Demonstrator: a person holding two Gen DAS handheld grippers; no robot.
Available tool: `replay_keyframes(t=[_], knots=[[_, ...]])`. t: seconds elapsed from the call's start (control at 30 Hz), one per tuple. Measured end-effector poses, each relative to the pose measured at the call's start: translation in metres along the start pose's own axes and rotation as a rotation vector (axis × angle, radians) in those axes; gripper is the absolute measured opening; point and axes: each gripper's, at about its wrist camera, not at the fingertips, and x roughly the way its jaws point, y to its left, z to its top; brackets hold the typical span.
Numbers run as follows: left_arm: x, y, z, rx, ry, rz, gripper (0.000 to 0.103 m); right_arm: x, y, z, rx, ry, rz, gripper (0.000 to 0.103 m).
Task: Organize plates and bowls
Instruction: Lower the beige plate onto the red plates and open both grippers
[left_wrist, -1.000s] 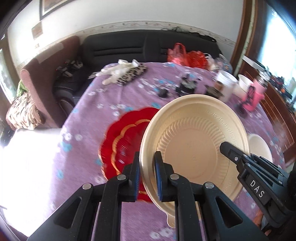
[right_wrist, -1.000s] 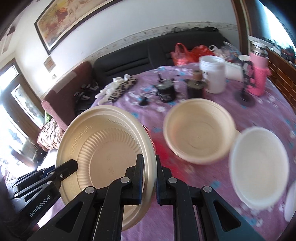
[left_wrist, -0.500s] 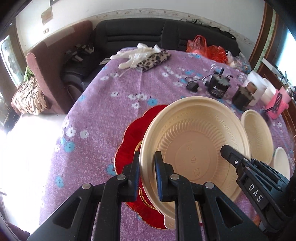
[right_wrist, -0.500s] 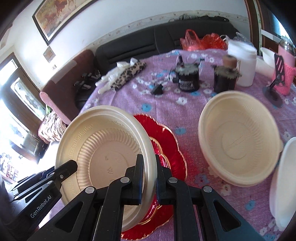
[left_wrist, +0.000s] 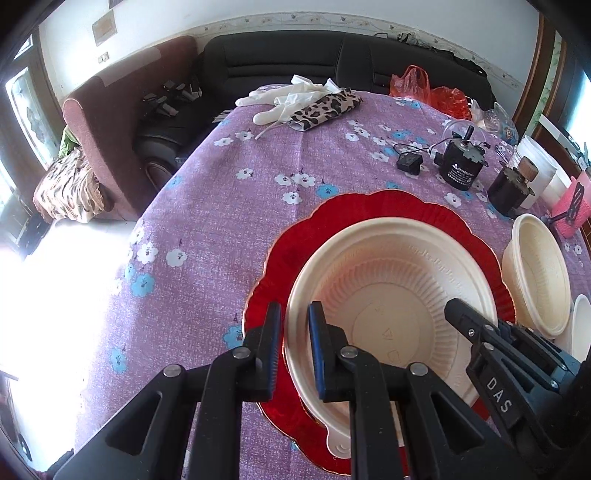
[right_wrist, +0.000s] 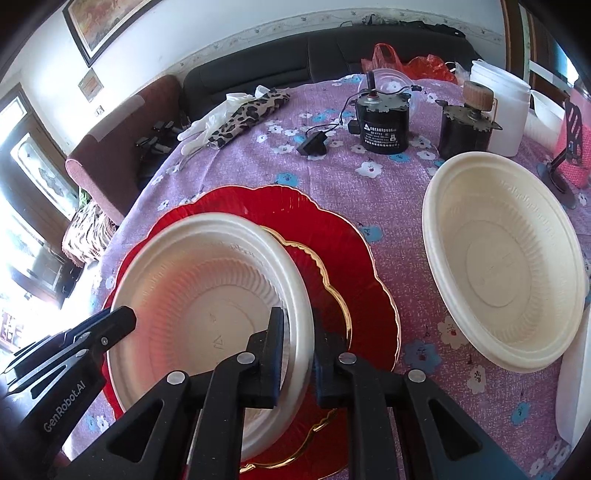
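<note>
two grippers at the rim of a cream plate over a red plate

left gripper (left_wrist: 294, 328) reaches forward and down over a bench (left_wrist: 207, 229) covered in purple cloth with white and blue flowers. its two black fingers are parted by a narrow gap, and the near left rim of a cream plate (left_wrist: 391, 291) sits inside that gap; whether the blue pads actually press the rim cannot be told. the side of this gripper, seen from the right wrist camera, carries the white lettering "genrobot.ai".

right gripper (right_wrist: 299, 332) comes in from the opposite side, also angled down, its fingers straddling the right rim of the same cream plate (right_wrist: 207, 295) with a small gap on each side; contact is unclear here too. seen from the left wrist camera, its side reads "das".

the cream plate is ribbed, with faint embossed writing along its rim and a small triangle mark in the centre, neither readable. it lies on or just above a scalloped red plate (right_wrist: 332, 251) with a gold edge, toward that plate's left side in the right wrist view.

to the right, well apart, a cream bowl (right_wrist: 506, 273) stands upright on the cloth. a white dish edge (right_wrist: 572, 387) shows just beyond it at the picture's border.

further back stand a black cylindrical motor (right_wrist: 382, 127) with a white label and triangle logo, text too small to read, a second dark motor (right_wrist: 465, 127) with a wooden wheel, a white tub (right_wrist: 508, 110), a leopard-print cloth (right_wrist: 247, 114), white gloves (right_wrist: 212, 118) and a pink basket (right_wrist: 576, 147).
</note>
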Motion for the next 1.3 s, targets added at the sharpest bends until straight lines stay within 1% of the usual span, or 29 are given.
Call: replay_keyframes(t=[0.1, 0.17, 0.23, 0.3, 0.37, 0.57, 0.7, 0.8, 0.83, 0.97, 1.0, 1.07, 1.23, 1.3], knots=[[-0.005, 0.002, -0.001, 0.0, -0.014, 0.008, 0.015, -0.004, -0.001, 0.001, 0.002, -0.014, -0.002, 0.018], [-0.011, 0.004, -0.001, 0.0, -0.033, 0.016, 0.015, -0.011, -0.002, 0.0, 0.011, -0.025, 0.007, 0.024], [-0.017, 0.004, -0.001, 0.0, -0.054, 0.033, 0.019, -0.019, 0.0, 0.0, 0.008, -0.048, 0.016, 0.025], [-0.023, 0.004, -0.001, 0.008, -0.077, 0.066, 0.029, -0.029, 0.001, 0.0, 0.004, -0.075, 0.014, 0.025], [-0.026, 0.005, -0.001, 0.005, -0.095, 0.089, 0.035, -0.041, 0.002, -0.001, 0.006, -0.111, 0.022, 0.025], [-0.037, 0.012, 0.001, -0.022, -0.142, 0.12, 0.036, -0.066, -0.004, -0.003, 0.037, -0.173, 0.052, 0.025], [-0.047, 0.007, -0.002, -0.006, -0.166, 0.102, 0.036, -0.077, -0.017, -0.004, 0.074, -0.187, 0.067, 0.025], [-0.056, -0.005, -0.008, 0.019, -0.178, 0.076, 0.037, -0.086, -0.026, -0.005, 0.096, -0.197, 0.071, 0.025], [-0.061, -0.012, -0.012, 0.032, -0.183, 0.058, 0.038, -0.089, -0.028, -0.007, 0.1, -0.201, 0.071, 0.025], [-0.075, -0.038, -0.027, 0.076, -0.199, 0.003, 0.051, -0.103, -0.038, -0.017, 0.109, -0.216, 0.074, 0.025], [-0.078, -0.045, -0.032, 0.086, -0.196, -0.016, 0.054, -0.107, -0.041, -0.018, 0.11, -0.219, 0.074, 0.025], [-0.082, -0.059, -0.04, 0.104, -0.186, -0.052, 0.055, -0.115, -0.05, -0.023, 0.118, -0.222, 0.077, 0.025], [-0.085, -0.09, -0.063, 0.141, -0.15, -0.083, 0.055, -0.131, -0.082, -0.035, 0.152, -0.233, 0.06, 0.024], [-0.085, -0.103, -0.07, 0.165, -0.132, -0.092, 0.055, -0.141, -0.101, -0.043, 0.171, -0.242, 0.041, 0.024]])
